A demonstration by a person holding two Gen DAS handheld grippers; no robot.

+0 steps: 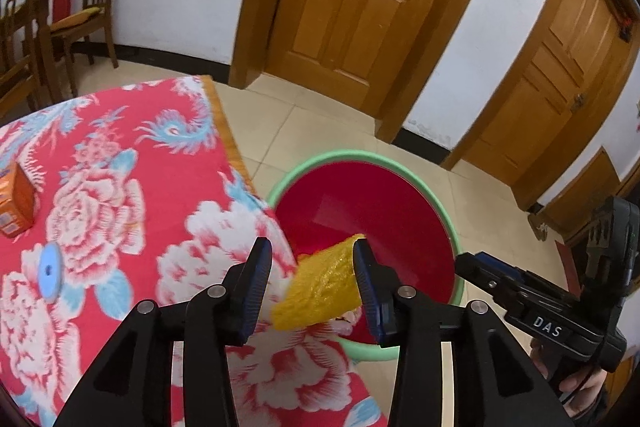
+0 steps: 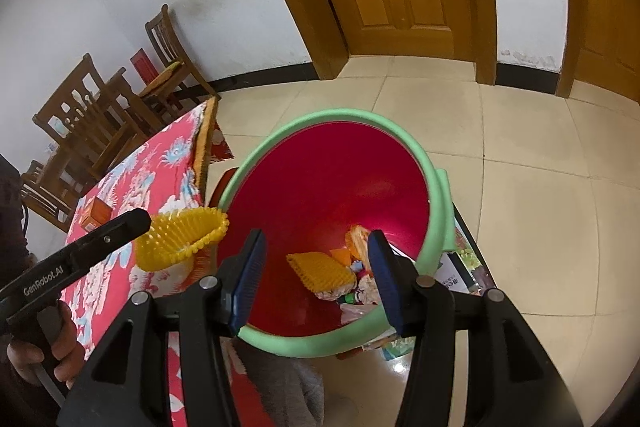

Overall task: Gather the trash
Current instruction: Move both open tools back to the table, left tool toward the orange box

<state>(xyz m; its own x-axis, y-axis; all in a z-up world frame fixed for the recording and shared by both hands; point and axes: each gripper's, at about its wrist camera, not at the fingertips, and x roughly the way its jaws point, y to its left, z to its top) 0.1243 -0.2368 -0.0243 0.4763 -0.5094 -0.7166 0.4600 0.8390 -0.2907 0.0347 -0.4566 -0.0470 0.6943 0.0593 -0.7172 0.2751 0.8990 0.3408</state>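
- The left gripper (image 1: pixel 312 287) fingers are spread apart; the yellow foam net (image 1: pixel 320 291) is seen between them, touching one pad.
- The right gripper (image 2: pixel 316 283) is open and empty.
- The net looks light and squashy; its edge is best pinched.
- It hangs at the bench (image 1: pixel 120 187) edge, beside the red bin (image 1: pixel 384 211).

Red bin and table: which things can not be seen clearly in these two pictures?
- Trash in the red bin: right wrist view, half hidden by right tongs.
- Orange box: left wrist view, cut off by left edge.
- Yellow foam net: left wrist view, blurred; contact with left tongs unclear.
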